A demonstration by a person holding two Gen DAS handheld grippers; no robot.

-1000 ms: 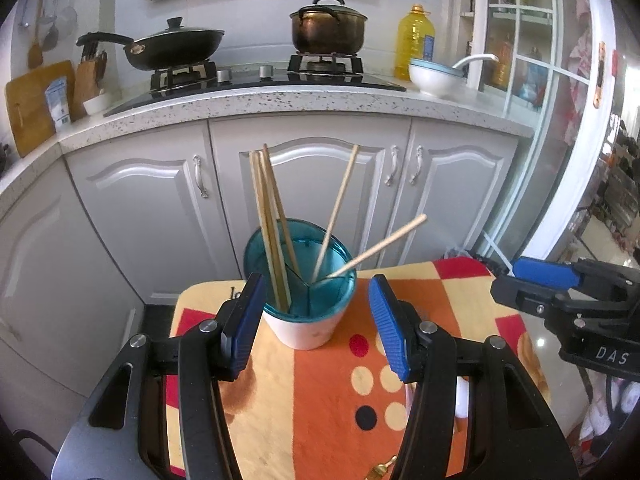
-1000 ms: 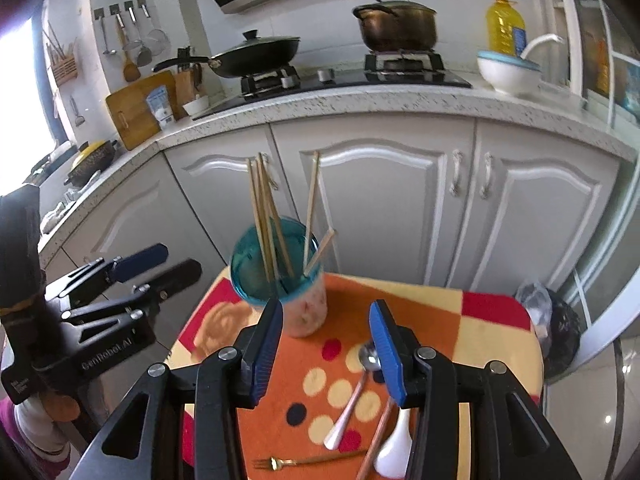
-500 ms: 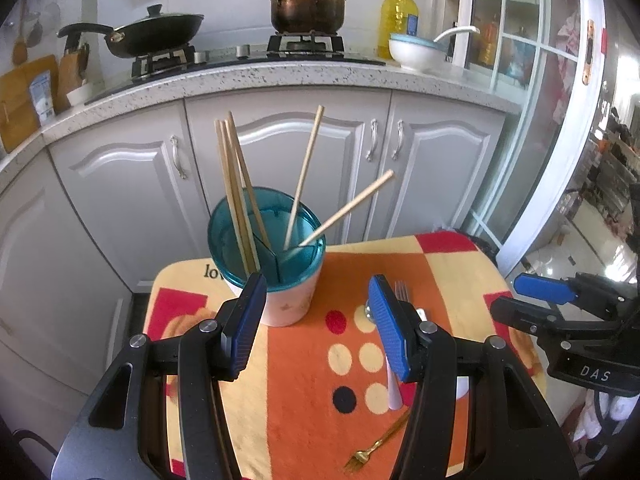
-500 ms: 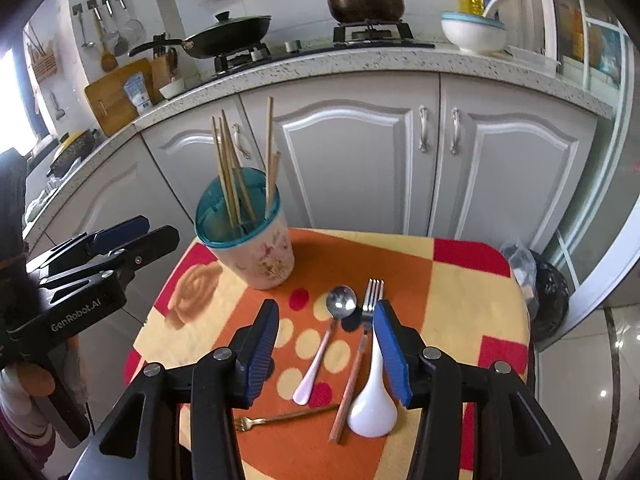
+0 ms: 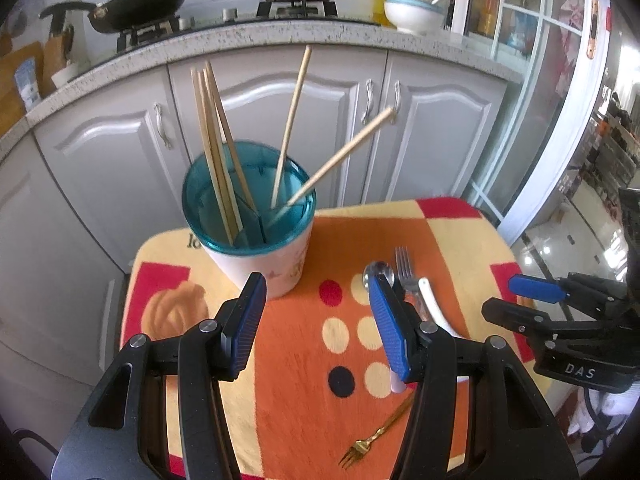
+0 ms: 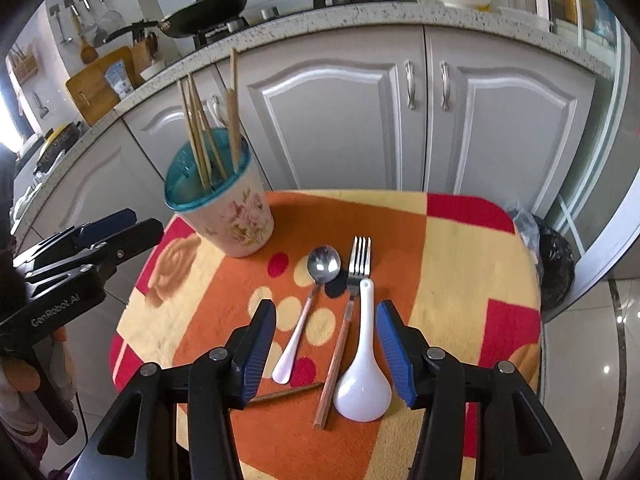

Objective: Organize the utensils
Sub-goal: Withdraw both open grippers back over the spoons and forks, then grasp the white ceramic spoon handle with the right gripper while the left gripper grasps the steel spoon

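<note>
A white floral utensil holder with a teal rim stands at the table's far left, with several wooden chopsticks in it. On the cloth lie a metal spoon with a white handle, a fork with a wooden handle, a white ceramic soup spoon and a small gold fork. My left gripper is open and empty, above the cloth in front of the holder. My right gripper is open and empty, just above the spoon, fork and soup spoon.
The small table has an orange, yellow and red cloth. Grey kitchen cabinets stand close behind it. A black bin bag sits on the floor at the right. The counter holds a stove, pans and a bowl.
Both grippers have risen and tilted down over the table. The right gripper has drawn in over the spoon, fork and soup spoon. Both stay open and empty.
</note>
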